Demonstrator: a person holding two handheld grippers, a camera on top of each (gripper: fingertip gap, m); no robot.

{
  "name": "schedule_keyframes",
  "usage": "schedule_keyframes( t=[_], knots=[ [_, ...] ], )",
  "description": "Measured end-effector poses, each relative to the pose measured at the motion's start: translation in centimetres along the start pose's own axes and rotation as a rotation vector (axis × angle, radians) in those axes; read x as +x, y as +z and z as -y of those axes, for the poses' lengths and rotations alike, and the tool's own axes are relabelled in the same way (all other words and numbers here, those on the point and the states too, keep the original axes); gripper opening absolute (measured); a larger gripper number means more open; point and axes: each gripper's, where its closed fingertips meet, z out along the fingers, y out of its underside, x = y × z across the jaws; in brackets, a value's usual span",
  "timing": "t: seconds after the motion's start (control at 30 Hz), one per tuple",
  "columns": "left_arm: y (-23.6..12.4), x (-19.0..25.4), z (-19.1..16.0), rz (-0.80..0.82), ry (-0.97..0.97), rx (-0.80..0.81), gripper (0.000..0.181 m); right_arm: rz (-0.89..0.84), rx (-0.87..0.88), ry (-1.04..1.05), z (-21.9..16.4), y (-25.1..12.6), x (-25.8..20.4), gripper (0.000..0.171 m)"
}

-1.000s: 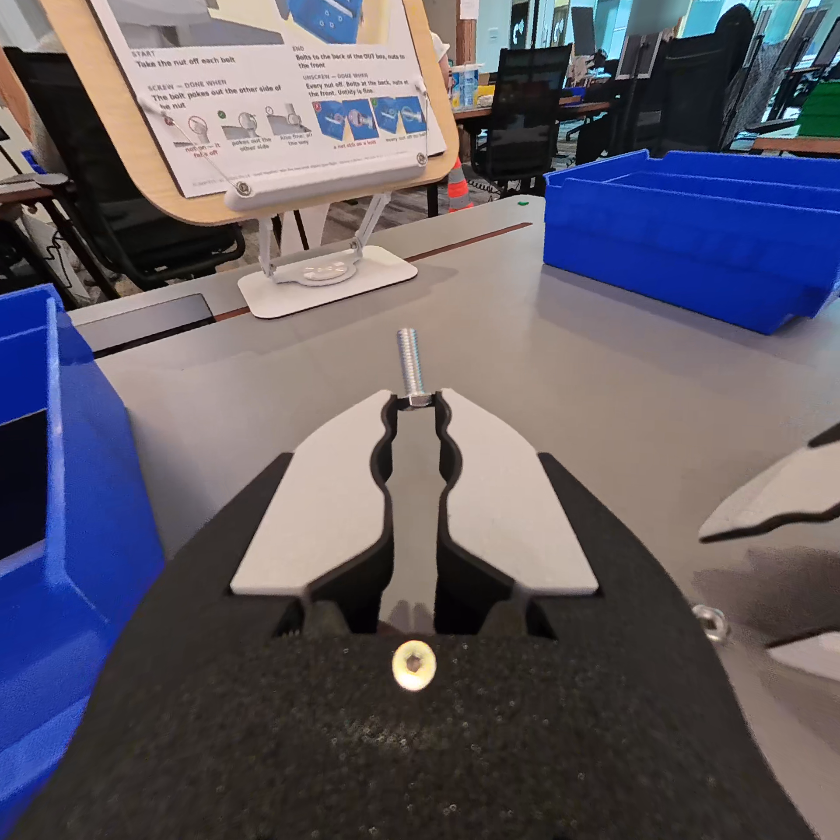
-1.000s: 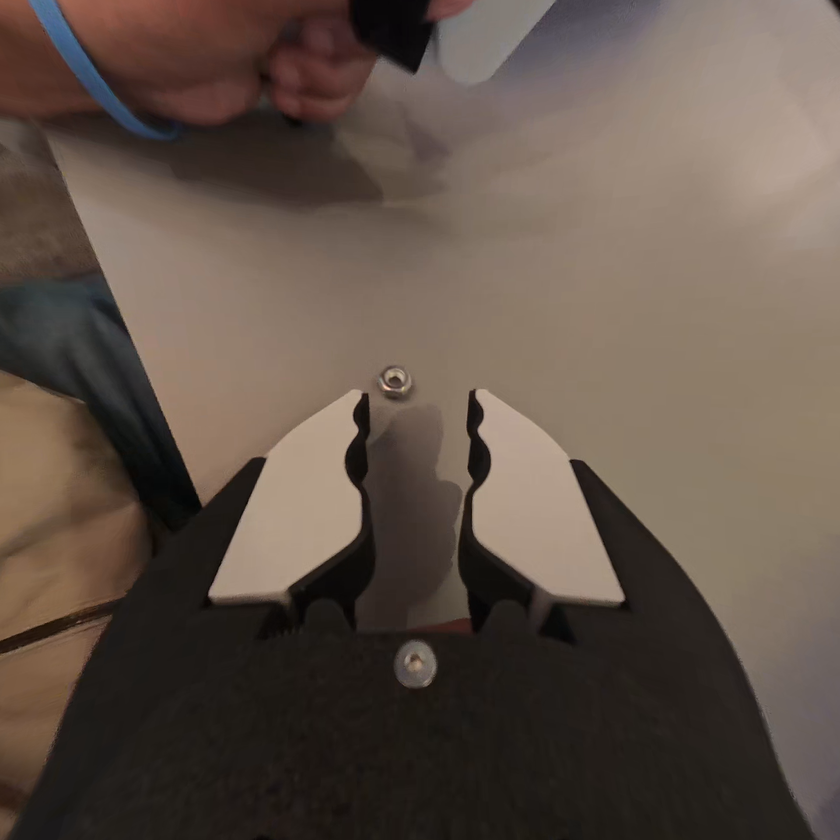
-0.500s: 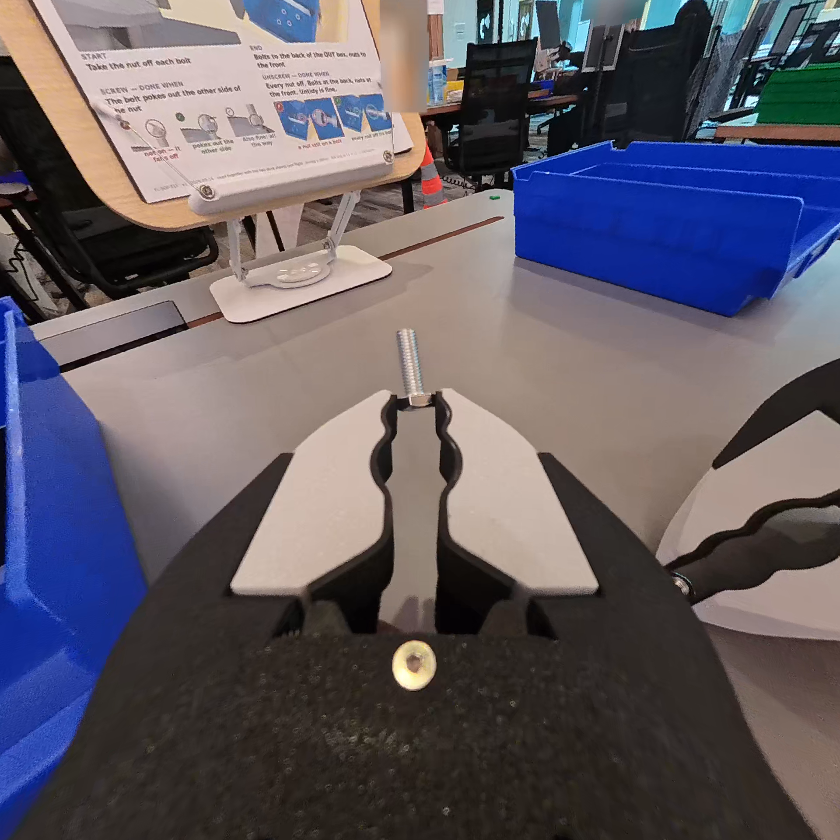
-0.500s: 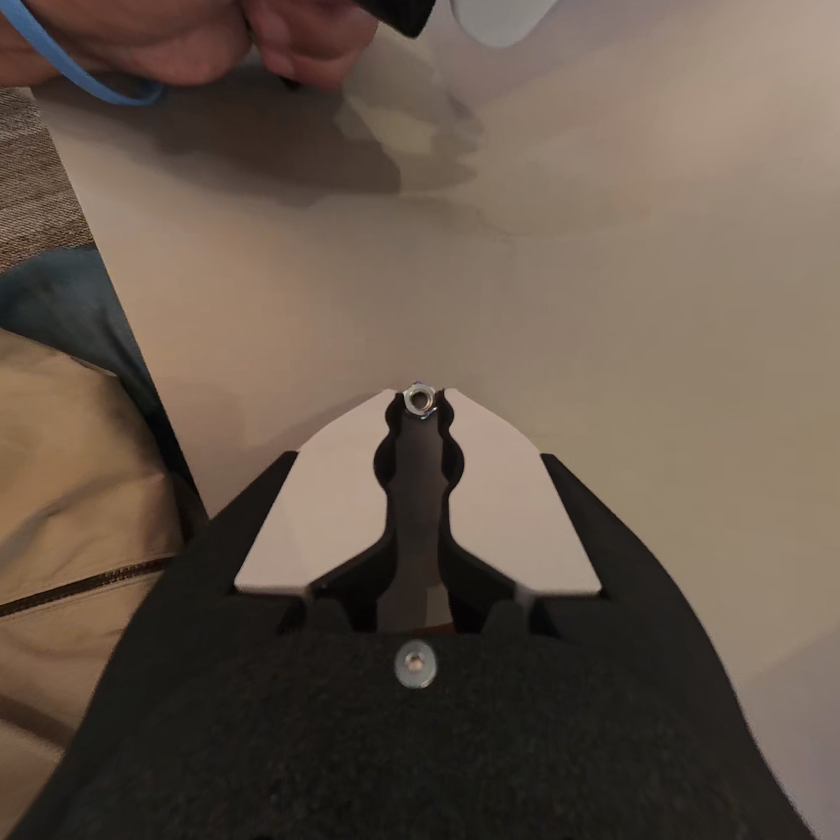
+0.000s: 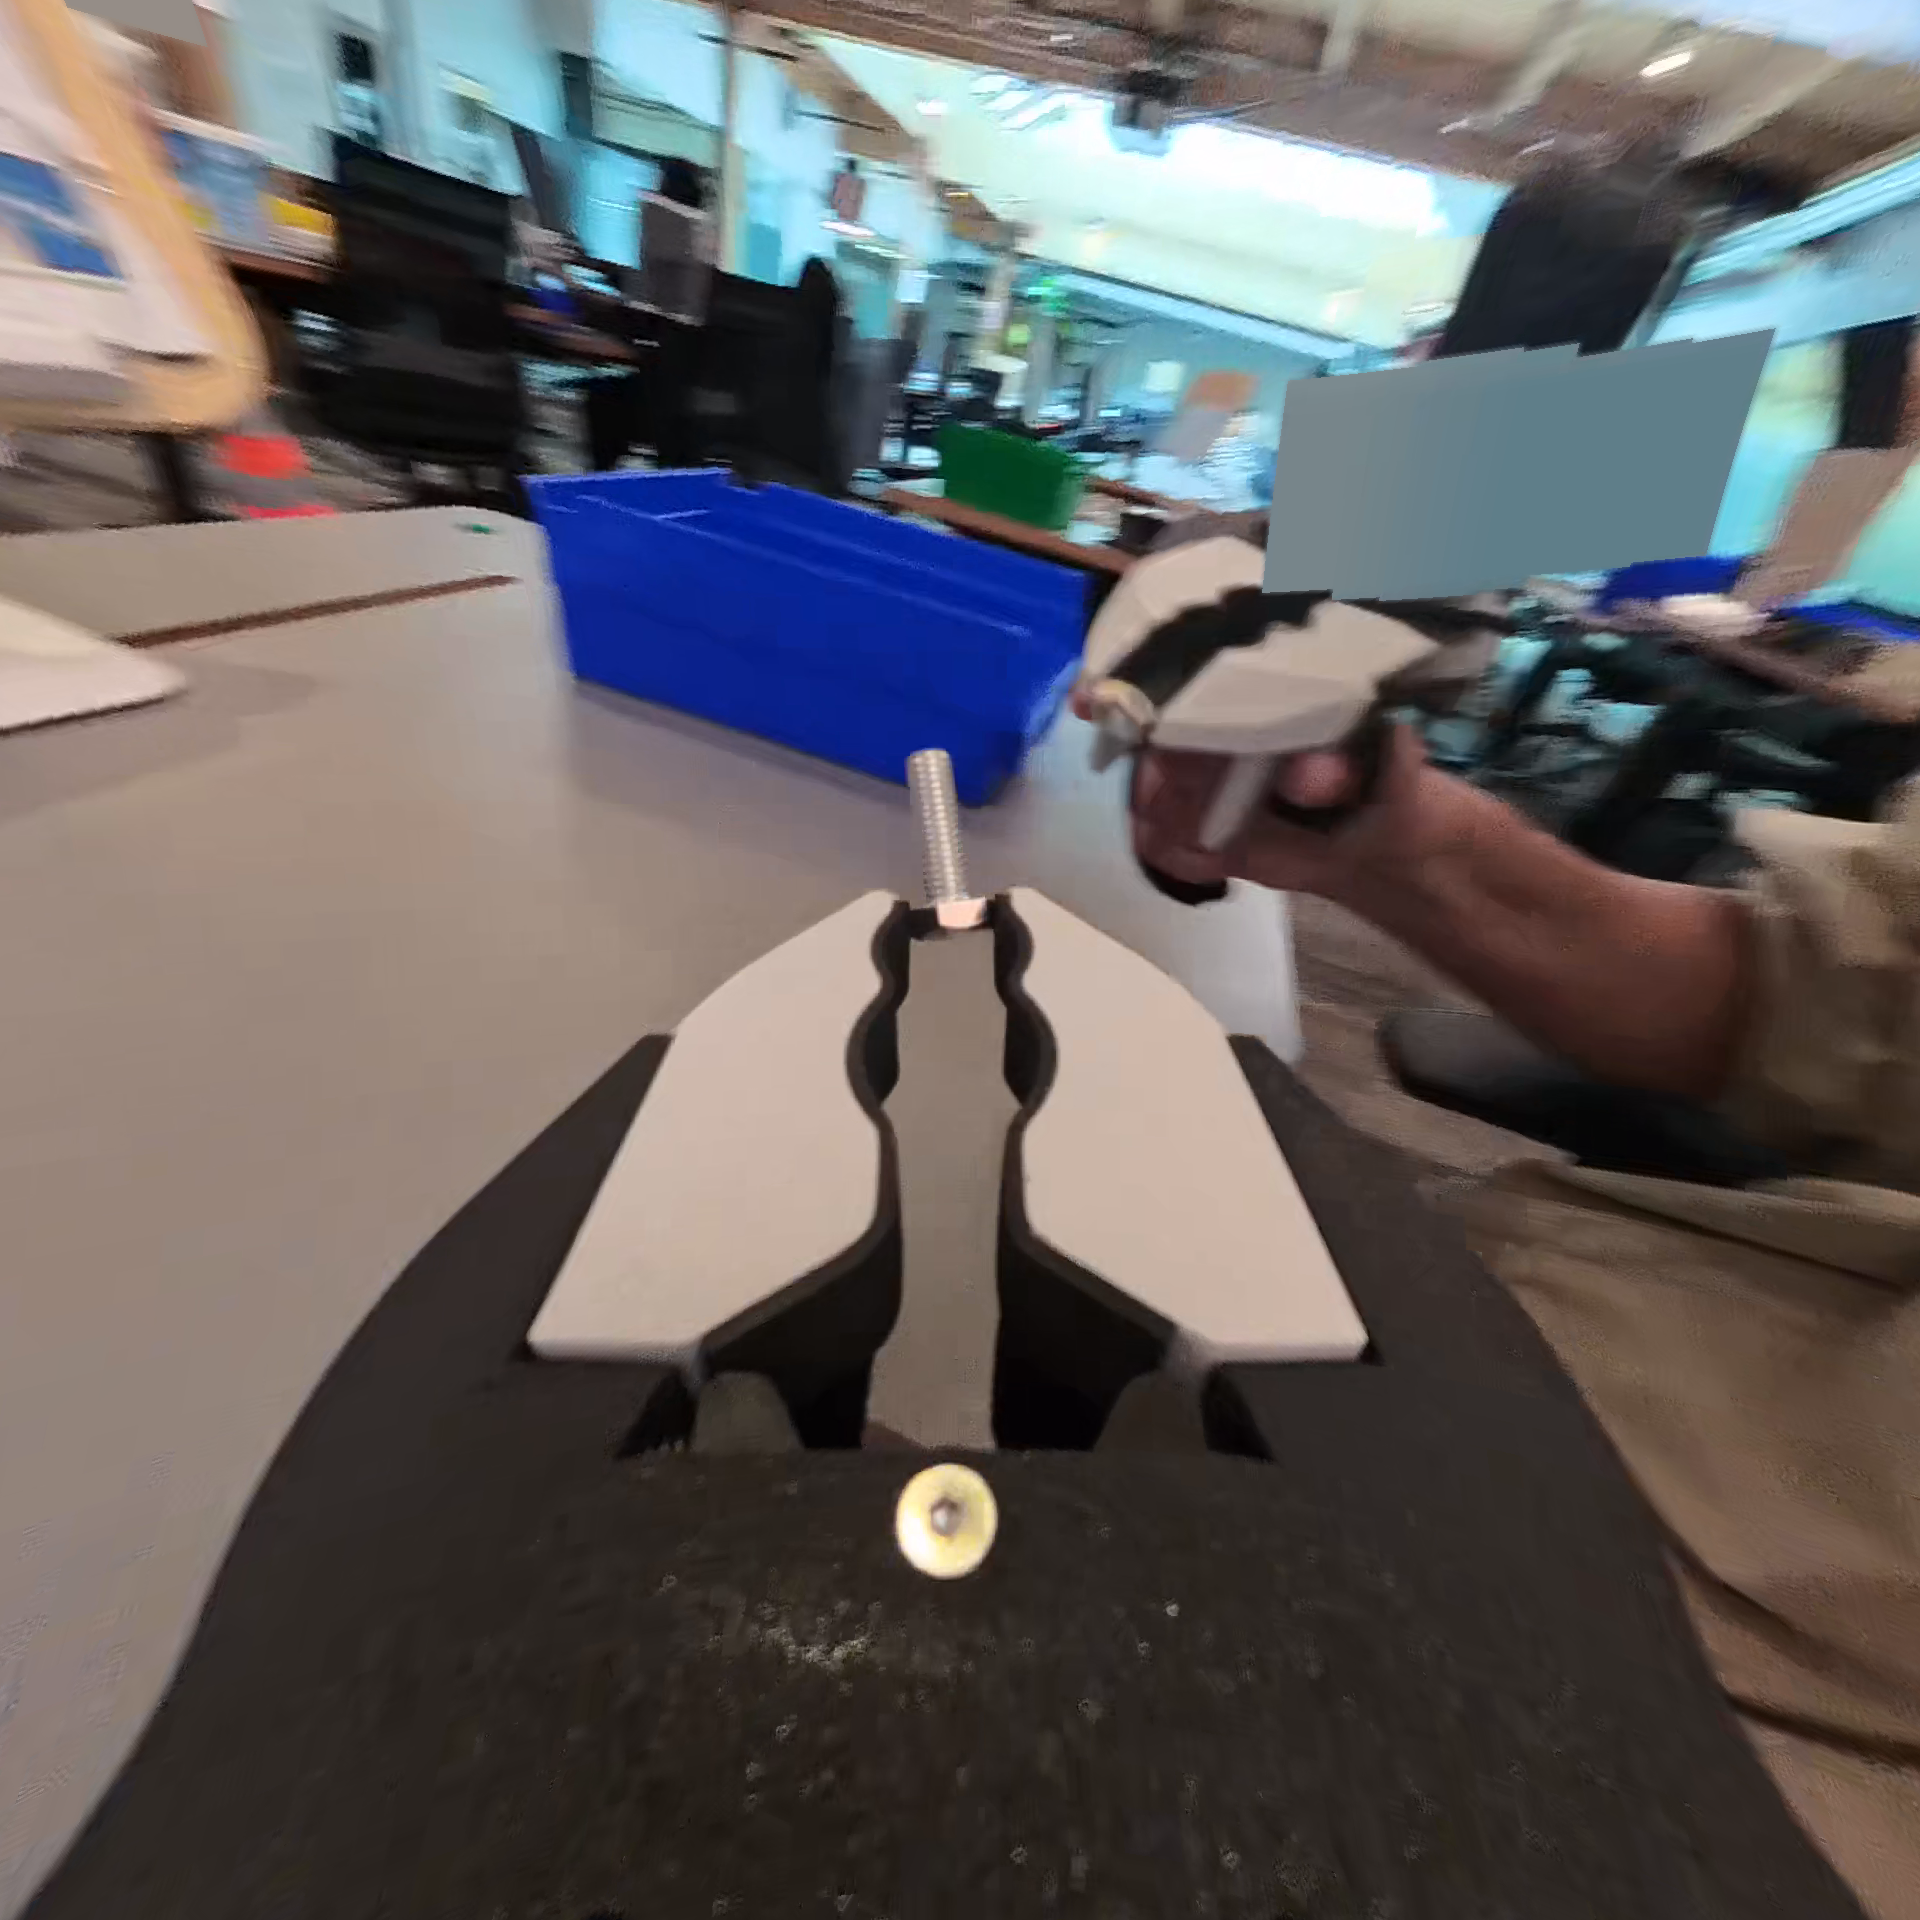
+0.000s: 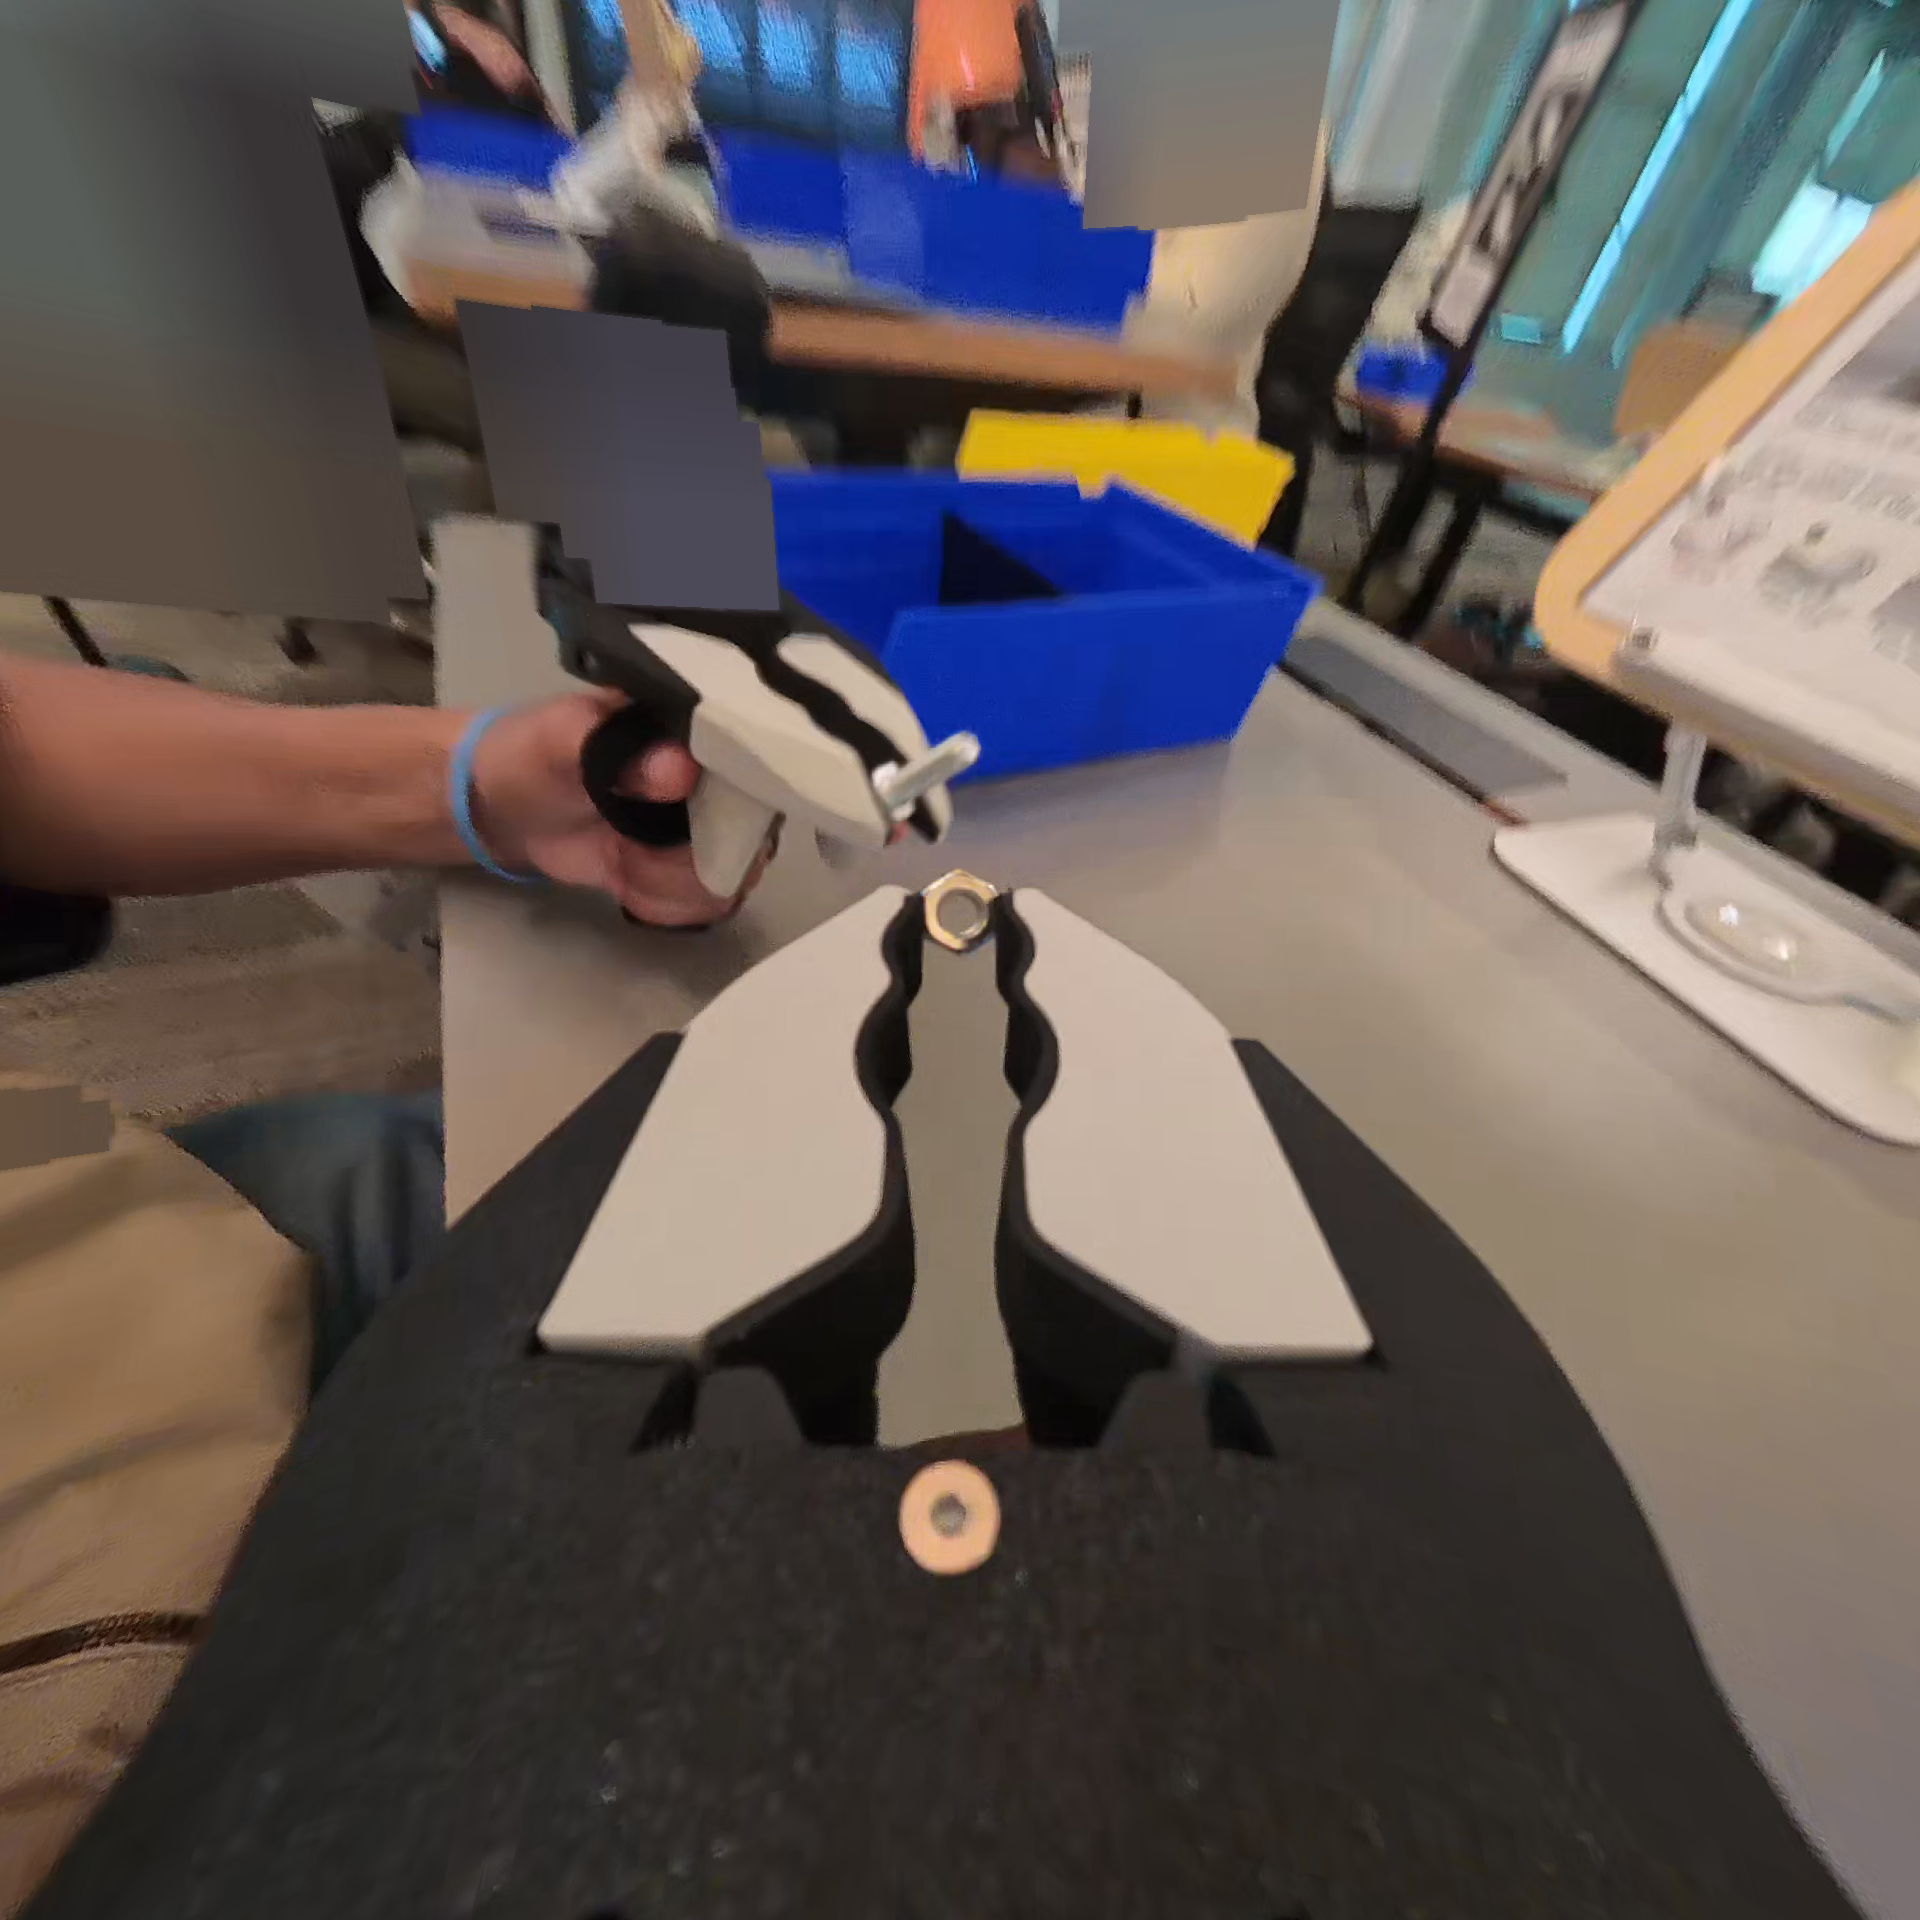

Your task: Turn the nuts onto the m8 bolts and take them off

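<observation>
**Nut and M8 bolt both held, not yet joined**

Nut point(image 6: 958, 914) sits pinched at the tips of the right gripper point(image 6: 958, 920), bore facing the camera, jaws closed on its flats; seen from the left wrist view the same nut point(image 5: 1117, 707) shows at the tip of the right gripper point(image 5: 1127, 712), lifted clear of the worktop point(image 5: 364, 883).

Bolt point(image 5: 932, 831) is clamped by its hex head in the left gripper point(image 5: 951, 920), jaws drawn together on it, threaded shank pointing away from the tips; from the right wrist view the bolt point(image 6: 925, 774) juts from the left gripper point(image 6: 909, 795), close to the nut but apart from it.

Progress, judged: pickup of both parts looks complete; threading has not begun, no nut on the shank; axes not yet lined up. Left to do: bring bore to shank end, start the thread, run the nut on, then back it off; any further bolts cannot be counted from here.

Containers: blue bin point(image 5: 790, 623) on the far side of the worktop, interior hidden behind its wall; second blue bin point(image 6: 1049, 644) with a divider, visible compartment dark, contents cannot be told. Instruction board point(image 6: 1766, 499) on its stand at the right.
</observation>
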Motion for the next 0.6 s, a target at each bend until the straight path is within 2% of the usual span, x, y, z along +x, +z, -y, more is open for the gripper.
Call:
schedule_keyframes(
  t=[0.1,0.2,0.4,0.6],
  knots=[
    [-0.1,2.1,0.3,-0.153,-0.013,-0.005,0.015,0.08,0.08,0.056,1.0,-1.6,0.3,0.013],
    [0.0,3.4,0.0,-0.26,0.0,-0.081,0.015,0.216,0.128,0.054,2.3,-1.8,-1.0,0.013],
    [0.6,4.9,0.6,-0.432,-0.024,-0.16,0.015,0.37,0.067,-0.043,3.1,0.1,-2.5,0.013],
    [0.8,5.1,1.1,-0.54,-0.07,-0.16,0.015,0.397,0.025,-0.091,3.1,0.6,-2.3,0.013]
  ],
)
